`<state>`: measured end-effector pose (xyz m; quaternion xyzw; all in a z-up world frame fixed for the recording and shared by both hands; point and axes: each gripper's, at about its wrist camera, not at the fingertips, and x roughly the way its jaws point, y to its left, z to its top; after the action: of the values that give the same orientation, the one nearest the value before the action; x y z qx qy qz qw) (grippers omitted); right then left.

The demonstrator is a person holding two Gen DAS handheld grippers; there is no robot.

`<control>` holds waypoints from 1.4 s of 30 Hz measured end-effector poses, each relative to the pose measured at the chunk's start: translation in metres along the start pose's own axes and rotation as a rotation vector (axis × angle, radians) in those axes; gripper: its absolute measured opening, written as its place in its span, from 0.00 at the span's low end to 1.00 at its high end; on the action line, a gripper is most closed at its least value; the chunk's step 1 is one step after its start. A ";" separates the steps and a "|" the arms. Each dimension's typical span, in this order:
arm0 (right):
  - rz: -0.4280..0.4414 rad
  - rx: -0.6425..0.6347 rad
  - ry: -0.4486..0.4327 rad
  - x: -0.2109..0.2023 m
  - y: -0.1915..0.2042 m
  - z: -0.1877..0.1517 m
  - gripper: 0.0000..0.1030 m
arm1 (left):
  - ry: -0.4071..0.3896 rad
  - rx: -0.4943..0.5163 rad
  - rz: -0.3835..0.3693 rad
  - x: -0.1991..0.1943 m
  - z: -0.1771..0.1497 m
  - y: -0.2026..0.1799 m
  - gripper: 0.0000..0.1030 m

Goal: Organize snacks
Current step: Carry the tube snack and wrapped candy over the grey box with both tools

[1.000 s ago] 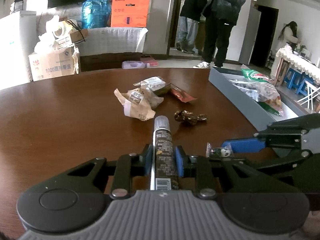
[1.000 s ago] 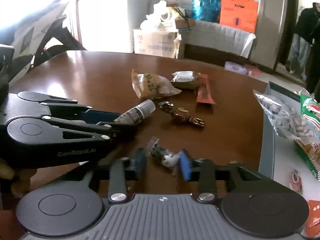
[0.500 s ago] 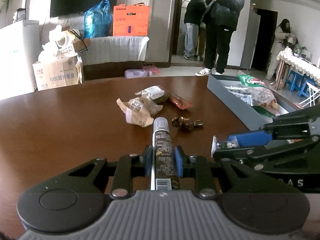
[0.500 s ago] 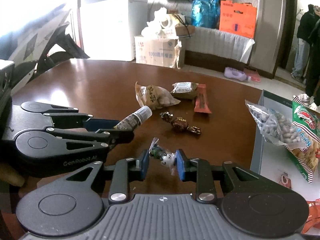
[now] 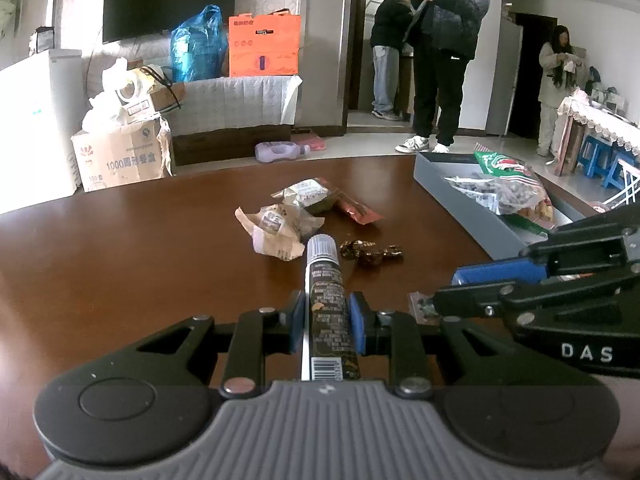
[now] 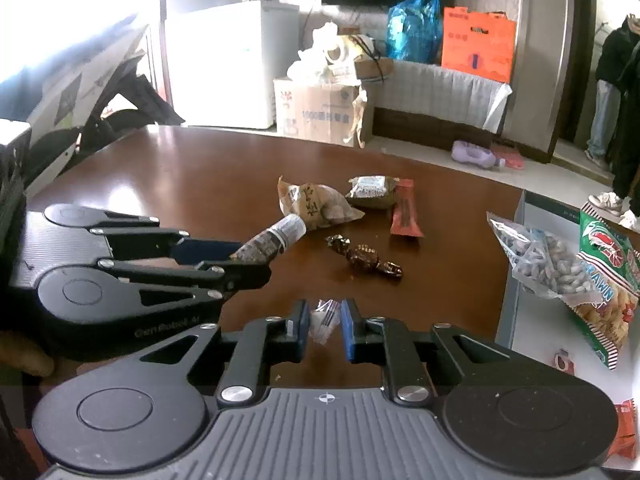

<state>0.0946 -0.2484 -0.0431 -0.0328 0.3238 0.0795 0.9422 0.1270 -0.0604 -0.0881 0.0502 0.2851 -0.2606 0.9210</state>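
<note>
Right tongs [image 6: 325,322] have closed, apparently gripping the clear-wrapped candy [image 6: 322,320].

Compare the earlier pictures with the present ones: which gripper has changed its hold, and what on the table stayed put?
The right gripper has closed on the small clear-wrapped candy and lifted it off the table. The left gripper stays clamped on the dark stick pack. The loose packets, the dark candies and the grey box lie as before.
</note>
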 end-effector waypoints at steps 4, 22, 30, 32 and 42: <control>0.001 0.002 0.014 0.001 -0.001 -0.003 0.19 | -0.002 -0.003 0.002 -0.002 0.000 0.000 0.21; 0.005 0.013 -0.044 -0.019 -0.004 0.007 0.19 | -0.027 0.025 0.003 -0.022 0.010 -0.005 0.21; -0.007 0.038 -0.084 -0.038 -0.016 0.010 0.19 | -0.049 0.055 -0.011 -0.030 0.026 -0.019 0.21; -0.014 0.045 -0.092 -0.043 -0.021 0.010 0.19 | -0.053 0.064 -0.020 -0.030 0.030 -0.026 0.21; -0.082 0.113 -0.128 -0.068 -0.063 0.003 0.19 | -0.070 0.109 -0.089 -0.008 0.056 -0.076 0.21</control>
<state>0.0541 -0.3188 0.0018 0.0123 0.2651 0.0242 0.9638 0.1108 -0.1353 -0.0324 0.0782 0.2401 -0.3182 0.9138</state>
